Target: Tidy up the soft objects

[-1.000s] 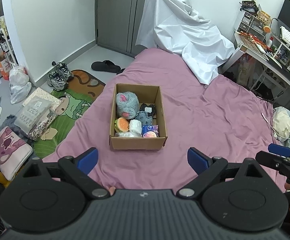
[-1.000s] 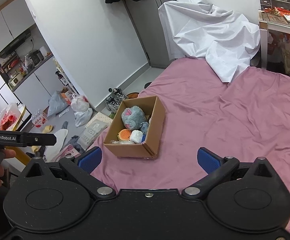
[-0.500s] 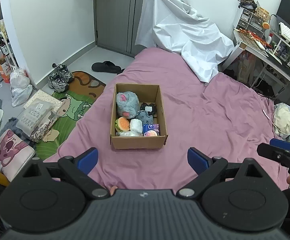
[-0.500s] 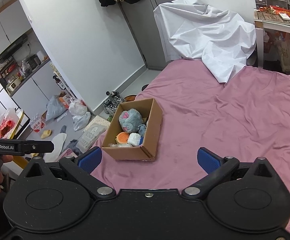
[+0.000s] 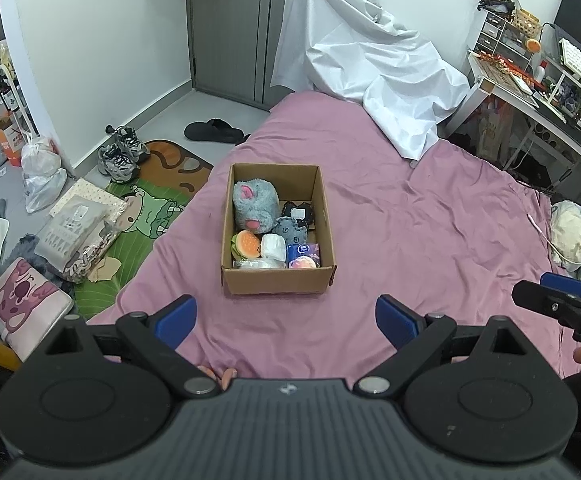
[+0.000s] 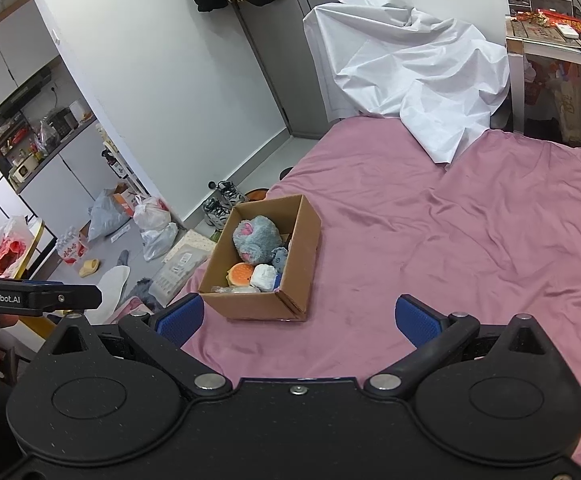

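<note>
A cardboard box (image 5: pixel 277 280) (image 6: pixel 296 256) stands on the pink bed sheet (image 5: pixel 430 240). It holds a grey plush (image 5: pixel 255 208) (image 6: pixel 255 240), a burger toy (image 5: pixel 245 244) (image 6: pixel 240 274), a white roll (image 5: pixel 273 245) (image 6: pixel 264 276), a small grey plush (image 5: pixel 289 231), a dark toy (image 5: pixel 298 212) and a blue tissue pack (image 5: pixel 303 255). My left gripper (image 5: pixel 286 320) hovers open, well back from the box, with nothing in it. My right gripper (image 6: pixel 296 316) is open too, to the box's right and behind it, empty.
A white sheet (image 5: pixel 362 76) drapes over the bed's far end. A cluttered desk (image 5: pixel 538 80) stands at the right. Shoes (image 5: pixel 122 152), a green mat (image 5: pixel 146 208), bags (image 5: pixel 42 180) and a cushion (image 5: pixel 22 308) litter the floor left of the bed.
Both grippers have drawn back and risen a little, so the box looks slightly farther away. Both stay open and empty. The box's contents have not moved.
</note>
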Demonstrator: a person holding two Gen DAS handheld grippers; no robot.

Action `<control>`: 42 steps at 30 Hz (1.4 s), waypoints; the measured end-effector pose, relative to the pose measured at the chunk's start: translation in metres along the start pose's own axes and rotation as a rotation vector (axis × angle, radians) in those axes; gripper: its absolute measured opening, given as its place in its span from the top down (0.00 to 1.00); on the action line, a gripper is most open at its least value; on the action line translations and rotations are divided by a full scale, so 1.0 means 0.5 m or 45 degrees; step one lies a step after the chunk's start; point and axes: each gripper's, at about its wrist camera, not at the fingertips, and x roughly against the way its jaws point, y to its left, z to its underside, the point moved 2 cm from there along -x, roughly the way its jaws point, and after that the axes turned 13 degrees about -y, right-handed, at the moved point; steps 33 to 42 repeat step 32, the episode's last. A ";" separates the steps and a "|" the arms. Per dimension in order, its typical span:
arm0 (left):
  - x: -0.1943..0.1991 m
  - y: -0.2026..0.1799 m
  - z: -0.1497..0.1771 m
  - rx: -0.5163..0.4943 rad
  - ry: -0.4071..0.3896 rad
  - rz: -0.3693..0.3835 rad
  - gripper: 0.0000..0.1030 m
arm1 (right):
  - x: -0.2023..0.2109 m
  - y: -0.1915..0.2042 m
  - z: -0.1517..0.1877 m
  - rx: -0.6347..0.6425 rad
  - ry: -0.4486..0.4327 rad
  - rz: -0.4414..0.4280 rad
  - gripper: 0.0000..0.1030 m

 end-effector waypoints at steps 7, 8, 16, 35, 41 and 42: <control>0.001 -0.001 0.002 -0.008 -0.005 -0.006 0.07 | -0.002 -0.001 0.001 -0.001 0.003 0.005 0.00; 0.001 0.002 0.002 -0.008 -0.006 -0.008 0.07 | -0.002 -0.002 0.002 0.000 0.003 0.006 0.00; 0.005 0.006 0.006 -0.011 0.002 -0.005 0.07 | -0.005 -0.005 0.003 -0.002 0.006 0.013 0.00; 0.007 -0.004 -0.001 -0.019 0.004 -0.010 0.07 | -0.010 -0.005 0.007 0.005 0.017 0.027 0.00; 0.007 -0.004 -0.001 -0.019 0.004 -0.010 0.07 | -0.010 -0.005 0.007 0.005 0.017 0.027 0.00; 0.007 -0.004 -0.001 -0.019 0.004 -0.010 0.07 | -0.010 -0.005 0.007 0.005 0.017 0.027 0.00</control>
